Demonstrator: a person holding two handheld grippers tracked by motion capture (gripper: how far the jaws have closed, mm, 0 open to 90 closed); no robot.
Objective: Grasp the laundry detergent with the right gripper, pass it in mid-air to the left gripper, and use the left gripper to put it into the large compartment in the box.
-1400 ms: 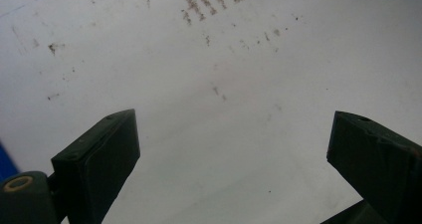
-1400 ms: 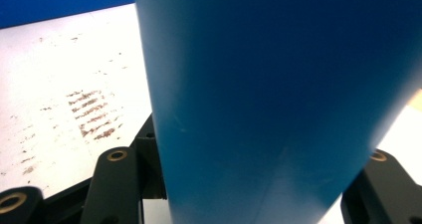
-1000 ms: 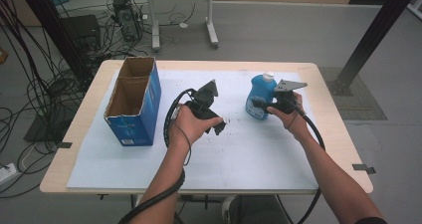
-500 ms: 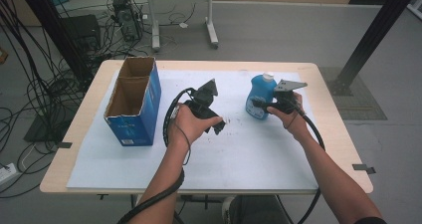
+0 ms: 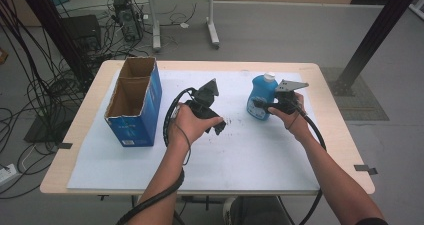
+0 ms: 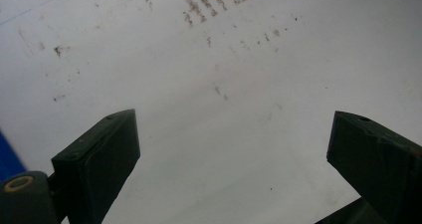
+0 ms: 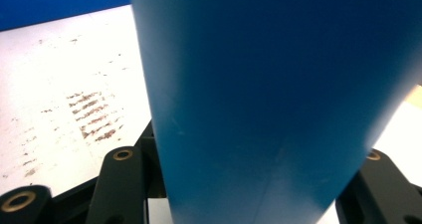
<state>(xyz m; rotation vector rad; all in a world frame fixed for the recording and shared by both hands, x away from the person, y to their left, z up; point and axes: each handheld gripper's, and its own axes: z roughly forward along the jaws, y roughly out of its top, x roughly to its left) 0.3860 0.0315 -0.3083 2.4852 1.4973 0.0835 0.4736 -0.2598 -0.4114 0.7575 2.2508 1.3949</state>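
High view, surface (image 5: pixel 210 180): a wooden top carried a white sheet, scuffed with brown marks near its middle.
High view, blue bottle (image 5: pixel 261 99): it stood upright on the sheet at the right, white cap on top.
High view, right hand-held gripper (image 5: pixel 260 105): it was held level in the person's right hand, and its jaws clamped the lower body of the blue bottle from the right side.
High view, left hand-held gripper (image 5: pixel 218 128): it was gripped in the left hand at the sheet's middle, pointed down at the sheet, well apart from the bottle.
High view, cardboard box (image 5: pixel 134 101): blue-sided and open-topped, it stood at the left of the sheet, away from both hands.
Left gripper view, left hand-held gripper (image 6: pixel 234 159): the two black jaws stood wide apart and released, with nothing between them but the bare, speckled sheet.
Right gripper view, blue bottle (image 7: pixel 268 99): its blue wall rose directly between the jaws and hid the pads.
Right gripper view, right hand-held gripper (image 7: pixel 249 194): it was clenched around the bottle, grasping it on both sides.
Right gripper view, cardboard box (image 7: pixel 59 0): a blue side showed at the far edge of the sheet.
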